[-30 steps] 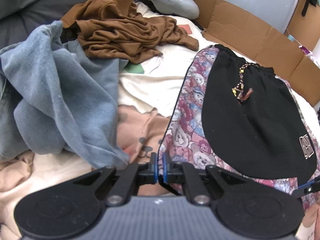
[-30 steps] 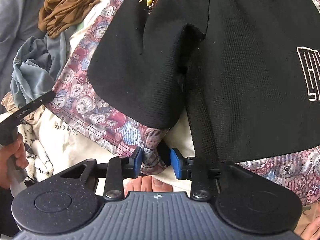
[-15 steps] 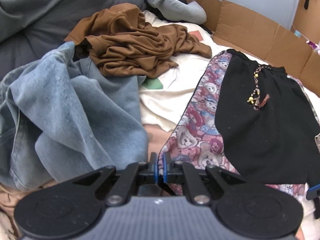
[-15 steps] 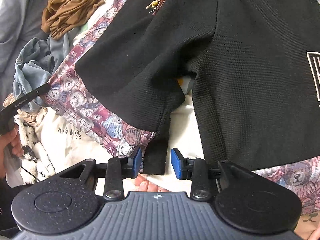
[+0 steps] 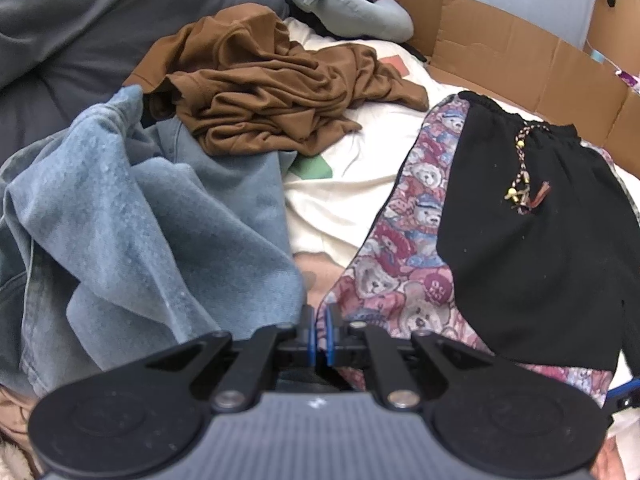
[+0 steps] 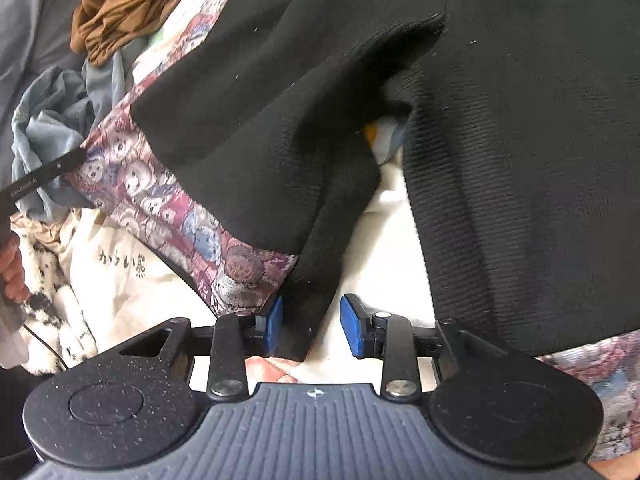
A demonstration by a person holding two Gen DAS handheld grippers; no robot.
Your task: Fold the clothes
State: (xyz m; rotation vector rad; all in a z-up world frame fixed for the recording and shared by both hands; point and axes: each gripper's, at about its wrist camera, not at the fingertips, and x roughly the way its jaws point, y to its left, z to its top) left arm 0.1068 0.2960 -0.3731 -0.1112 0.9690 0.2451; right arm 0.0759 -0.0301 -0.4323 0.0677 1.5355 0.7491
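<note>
Shorts [image 5: 520,264], black with bear-print side panels, lie spread flat on the bed sheet [image 5: 352,200], filling the right half of the left wrist view and most of the right wrist view. They look light, limp and grippy rather than slippery, so they will sag and drape from any held point; hems and corners are the best places to pinch. Left gripper [image 5: 319,334] has its jaws pinched tight on the bear-print hem corner at bottom centre. Right gripper [image 6: 312,326] stands partly open, astride the hem of the inner black leg; its left pad touches the cloth, the right one is clear. Beads on the drawstring [image 5: 524,184] could snag. No containers show; brown top [image 5: 272,84] and blue garment [image 5: 132,216] lie loose at upper left.
</note>
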